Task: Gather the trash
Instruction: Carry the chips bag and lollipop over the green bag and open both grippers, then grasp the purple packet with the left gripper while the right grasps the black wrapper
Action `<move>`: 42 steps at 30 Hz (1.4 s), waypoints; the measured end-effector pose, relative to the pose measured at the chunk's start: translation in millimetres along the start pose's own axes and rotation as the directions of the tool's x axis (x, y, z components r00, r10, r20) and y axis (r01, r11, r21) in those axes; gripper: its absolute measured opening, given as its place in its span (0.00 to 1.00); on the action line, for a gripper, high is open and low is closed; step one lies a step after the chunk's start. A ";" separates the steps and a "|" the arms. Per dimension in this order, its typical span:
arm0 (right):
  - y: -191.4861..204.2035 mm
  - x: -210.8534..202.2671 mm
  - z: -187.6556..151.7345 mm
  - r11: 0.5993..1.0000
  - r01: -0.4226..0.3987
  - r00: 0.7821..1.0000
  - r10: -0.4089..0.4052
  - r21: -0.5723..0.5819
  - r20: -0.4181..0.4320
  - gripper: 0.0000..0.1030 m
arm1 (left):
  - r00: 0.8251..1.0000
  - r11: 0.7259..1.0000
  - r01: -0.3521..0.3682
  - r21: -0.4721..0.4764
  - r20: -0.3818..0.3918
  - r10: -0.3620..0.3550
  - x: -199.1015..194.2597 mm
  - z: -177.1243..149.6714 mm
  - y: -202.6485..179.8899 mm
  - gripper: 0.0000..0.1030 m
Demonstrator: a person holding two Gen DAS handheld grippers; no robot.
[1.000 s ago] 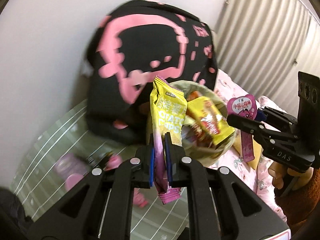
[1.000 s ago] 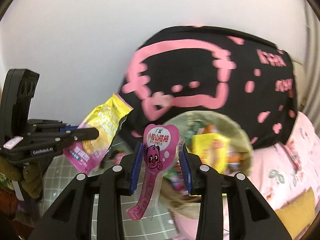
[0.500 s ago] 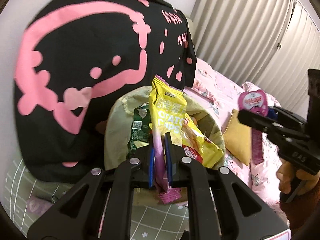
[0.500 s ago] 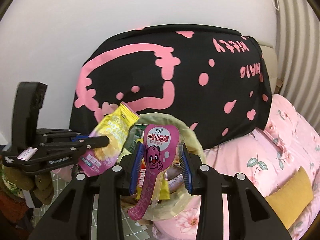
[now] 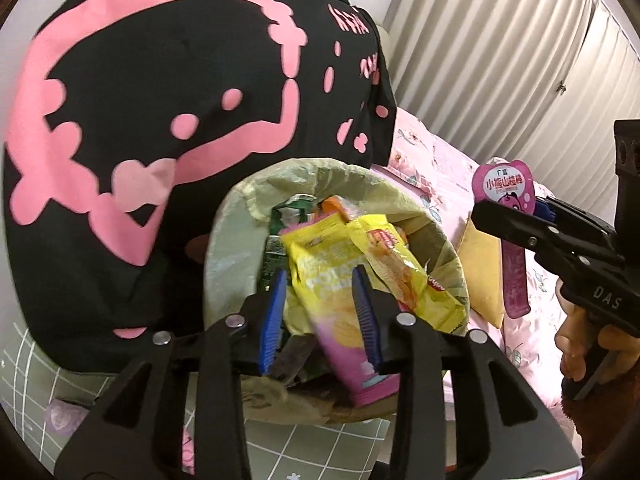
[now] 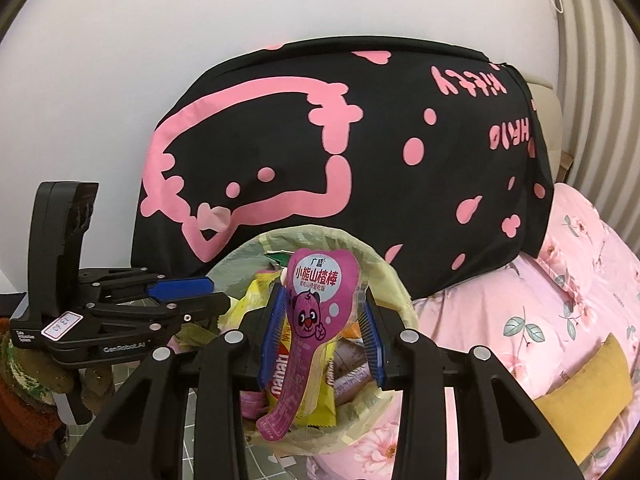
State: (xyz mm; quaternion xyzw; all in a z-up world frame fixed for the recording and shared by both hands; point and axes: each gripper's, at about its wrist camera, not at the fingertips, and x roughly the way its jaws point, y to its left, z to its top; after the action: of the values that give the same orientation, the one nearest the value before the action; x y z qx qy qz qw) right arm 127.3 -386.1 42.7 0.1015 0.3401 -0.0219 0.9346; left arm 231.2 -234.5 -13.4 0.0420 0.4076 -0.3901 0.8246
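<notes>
Trash is collecting in the lined bin, which is already holding several wrappers; judging from this, the task is well advanced, with one item left to drop. The left gripper is hovering over the bin with its jaws spread wide, gripping nothing. The yellow chip bag is lying loose between its fingers, tipping into the bin on top of the other wrappers. The right gripper is poised over the bin opening, its jaws closing on the pink candy wrapper, which is hanging down between them above the trash. The black cushion is leaning behind the bin, and the pink bedding is lying beside it.
</notes>
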 end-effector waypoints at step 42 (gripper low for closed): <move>87.2 16.1 -7.8 0.987 -0.040 0.999 0.041 -0.156 0.004 0.44 | 0.948 0.826 -0.306 -0.473 -0.073 0.310 -117.8 -150.4 227.6 0.35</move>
State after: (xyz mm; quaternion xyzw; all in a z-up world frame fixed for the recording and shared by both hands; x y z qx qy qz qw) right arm 144.3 -298.7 41.8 0.0348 0.3352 0.0232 0.9412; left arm 246.4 53.0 -86.8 -0.0993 0.4763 -0.1392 0.8625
